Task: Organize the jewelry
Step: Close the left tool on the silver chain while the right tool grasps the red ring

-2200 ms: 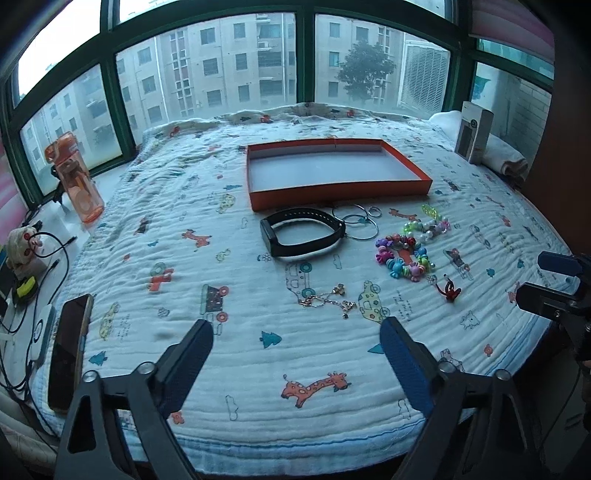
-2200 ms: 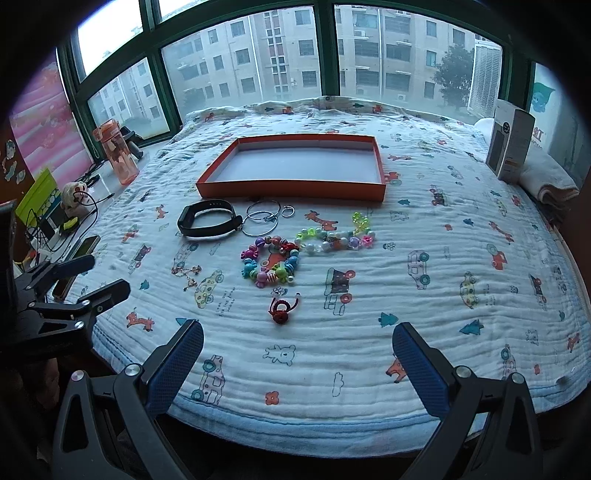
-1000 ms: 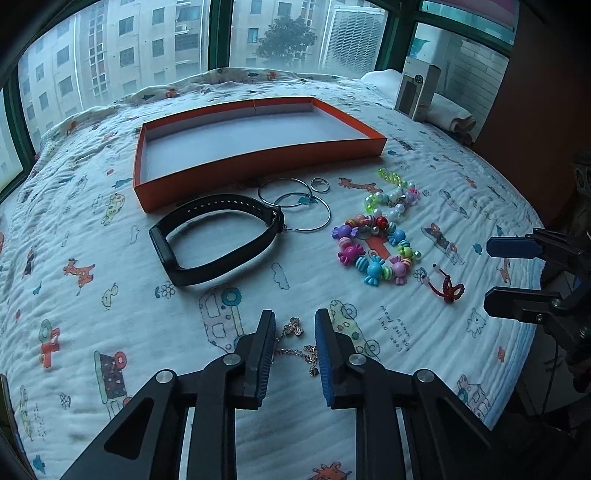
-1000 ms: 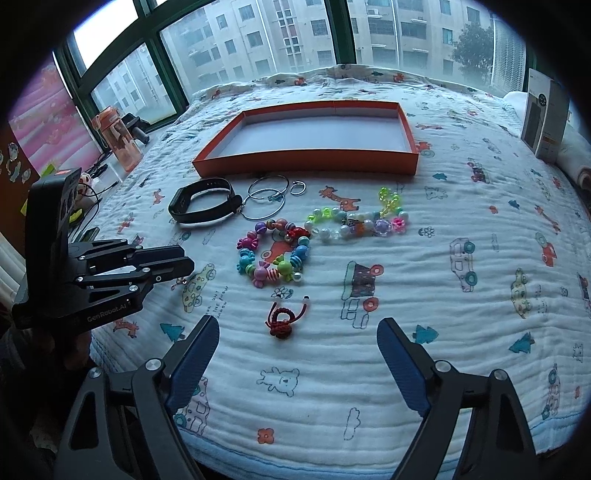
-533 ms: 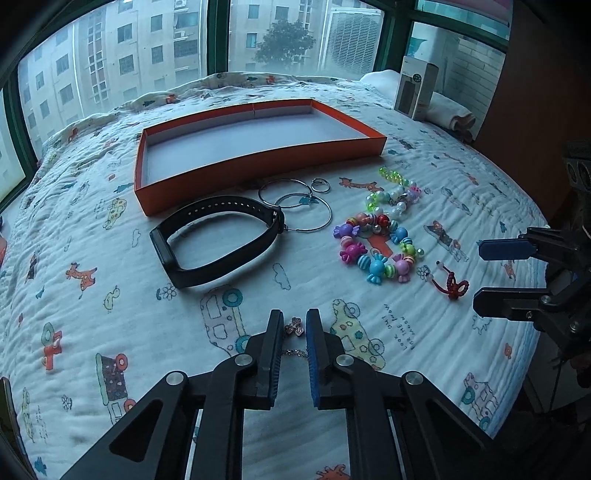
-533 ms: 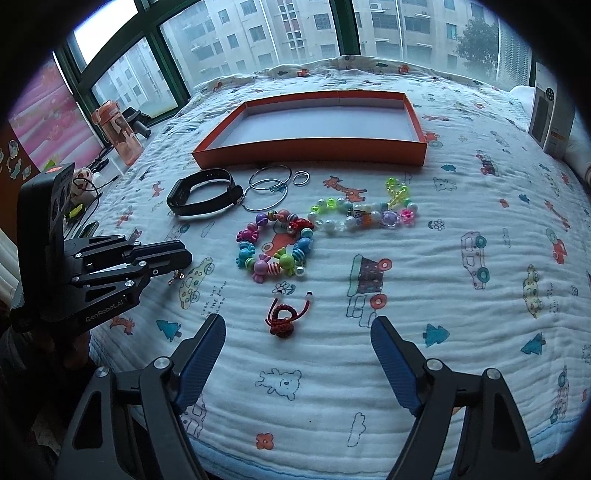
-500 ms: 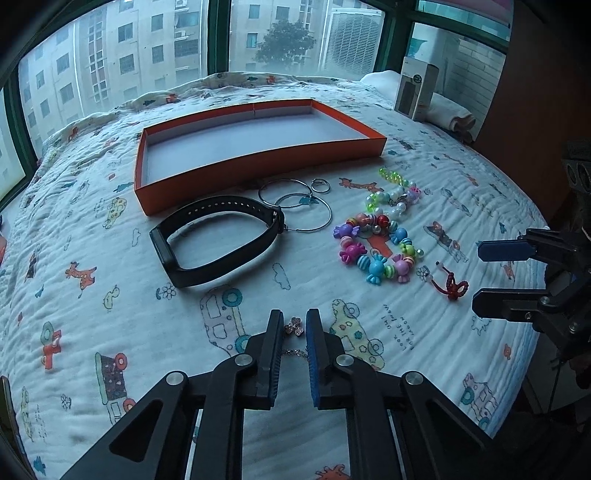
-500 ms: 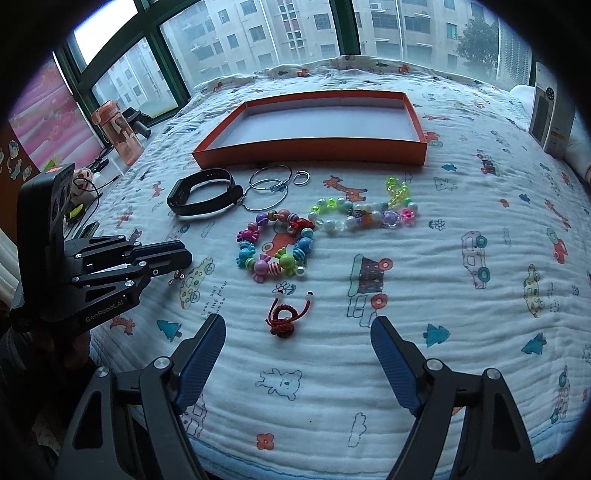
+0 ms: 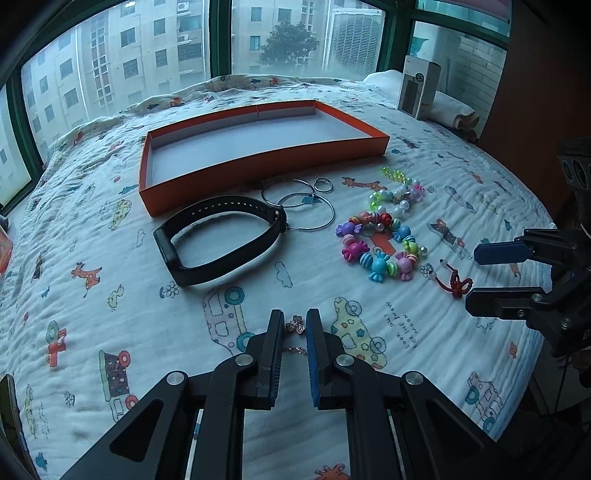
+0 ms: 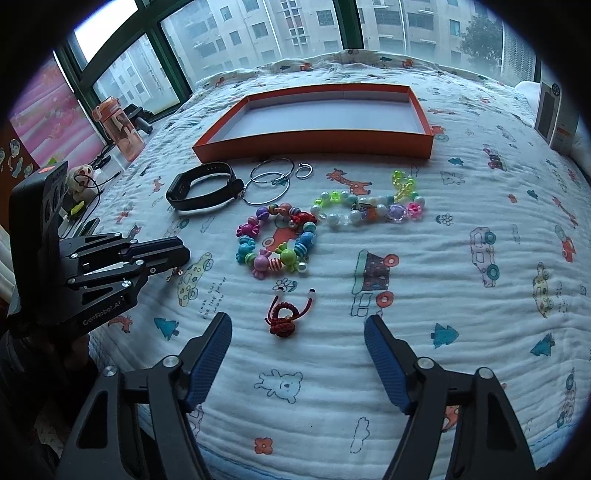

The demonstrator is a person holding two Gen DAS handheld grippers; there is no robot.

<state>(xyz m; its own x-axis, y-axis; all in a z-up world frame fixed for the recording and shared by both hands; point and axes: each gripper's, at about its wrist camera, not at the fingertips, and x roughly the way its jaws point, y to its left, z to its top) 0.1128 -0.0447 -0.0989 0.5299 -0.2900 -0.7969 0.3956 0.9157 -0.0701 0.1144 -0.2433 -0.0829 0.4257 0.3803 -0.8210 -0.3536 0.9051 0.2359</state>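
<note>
Nearby, bare quilt right of red knot charm, well inside edge

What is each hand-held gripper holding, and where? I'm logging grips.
Left hand-held gripper: thin chain, near its flower charm. Right hand-held gripper: nothing, closing around the red cord.

A bed covered by a white quilt printed with cartoon cars, giraffes and trees fills the view. Green-framed windows run from 9 to 2 o'clock, admitting flat grey daylight; apartment blocks and a tree stand outside. At 2 o'clock a white carton stands upright beside a rolled towel, with a brown wall behind. In the right wrist view, at 10 o'clock, an orange bottle stands on the sill next to a pink curtain.
</note>
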